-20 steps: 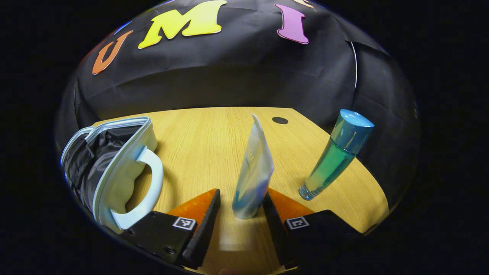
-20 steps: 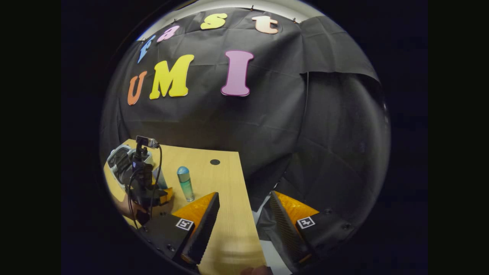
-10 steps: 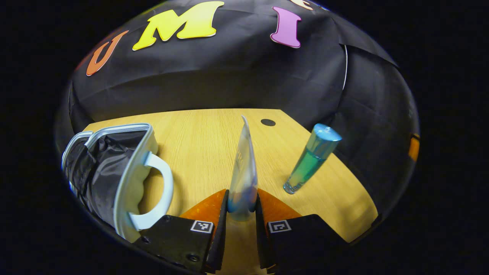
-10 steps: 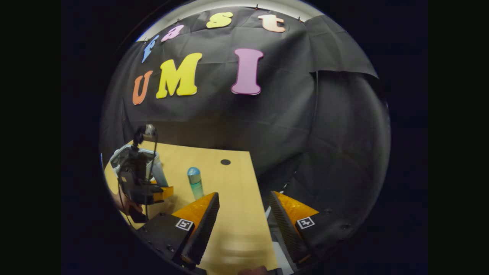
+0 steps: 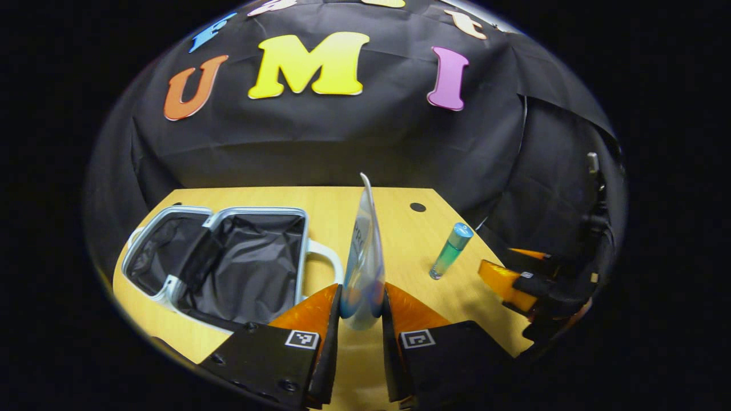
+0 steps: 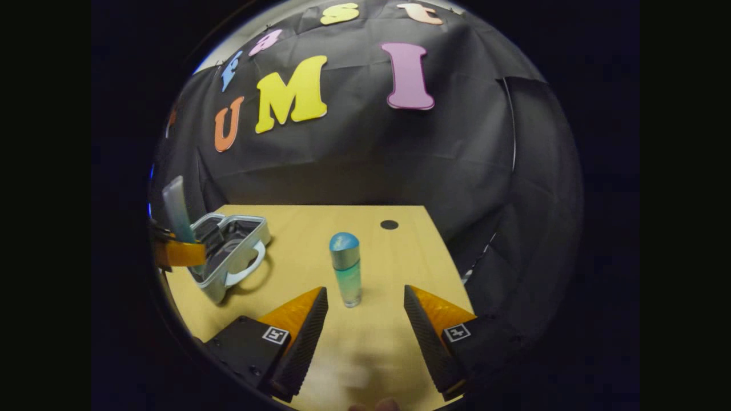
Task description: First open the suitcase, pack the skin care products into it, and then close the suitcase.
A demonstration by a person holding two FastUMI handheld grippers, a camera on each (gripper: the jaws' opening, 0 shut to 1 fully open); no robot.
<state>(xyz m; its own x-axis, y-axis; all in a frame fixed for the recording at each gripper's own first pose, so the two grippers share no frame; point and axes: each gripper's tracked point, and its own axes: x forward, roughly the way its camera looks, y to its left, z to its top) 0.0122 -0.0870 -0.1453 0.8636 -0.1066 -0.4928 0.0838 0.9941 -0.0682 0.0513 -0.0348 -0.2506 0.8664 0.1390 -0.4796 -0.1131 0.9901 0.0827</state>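
Observation:
My left gripper (image 5: pixel 361 302) is shut on a pale blue-and-white tube (image 5: pixel 362 257), held upright above the table. The small light-blue suitcase (image 5: pixel 220 262) lies open on the left, its black lining showing. A blue-capped bottle of green liquid (image 5: pixel 450 258) stands on the table to the right. In the right gripper view that bottle (image 6: pixel 346 268) stands just ahead, between the fingers of my open right gripper (image 6: pixel 365 302) but untouched. The suitcase (image 6: pixel 228 254) and the lifted tube (image 6: pixel 177 211) in the left gripper (image 6: pixel 174 251) appear far left there. The right gripper (image 5: pixel 514 274) also shows at the right of the left gripper view.
A wooden table (image 6: pixel 297 228) carries everything, with a dark round hole (image 6: pixel 389 224) near its back right corner. Its right edge (image 6: pixel 451 262) drops off close to the right gripper. Black cloth walls stand behind.
My left gripper has lifted the tube up off the table and now looks down into the open suitcase. My right gripper has swung left, bringing the bottle in front of its fingers.

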